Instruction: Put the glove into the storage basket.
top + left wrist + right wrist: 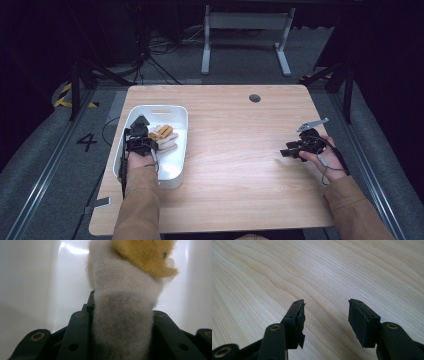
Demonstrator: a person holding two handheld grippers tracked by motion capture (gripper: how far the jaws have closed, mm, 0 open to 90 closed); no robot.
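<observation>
Looking down on a pale wooden surface (235, 150) with a small dark round hole (254, 98) near its far edge. Sitting at the left side of it, a white plastic bin (172, 175) with rounded corners and a handle slot in its far wall. Lying inside the bin, a small heap of soft fabric pieces (164, 137), cream and tan, resting toward the bin's right half.

Reaching into the bin from the near side, the left tongs (140, 131), carried by a hand in a tan sleeve (139, 210). Clamping tight on one fabric piece (122, 315) in the left gripper view: a fuzzy cream-white strip rising upright between the two black jaws, greyer where the jaws shade it, with a tan fuzzy part (145, 257) at its top. Showing behind it, the glossy white inner wall of the bin (32, 277).

Resting at the right side of the surface, well apart from the bin, the right tongs (289, 151), pointing left, with a grey three-cornered plate (312, 124) on top and a cable trailing toward the wrist. Standing apart in the right gripper view, the right tongs (325, 322), holding nothing, with bare wood grain between and beyond the jaws.
</observation>
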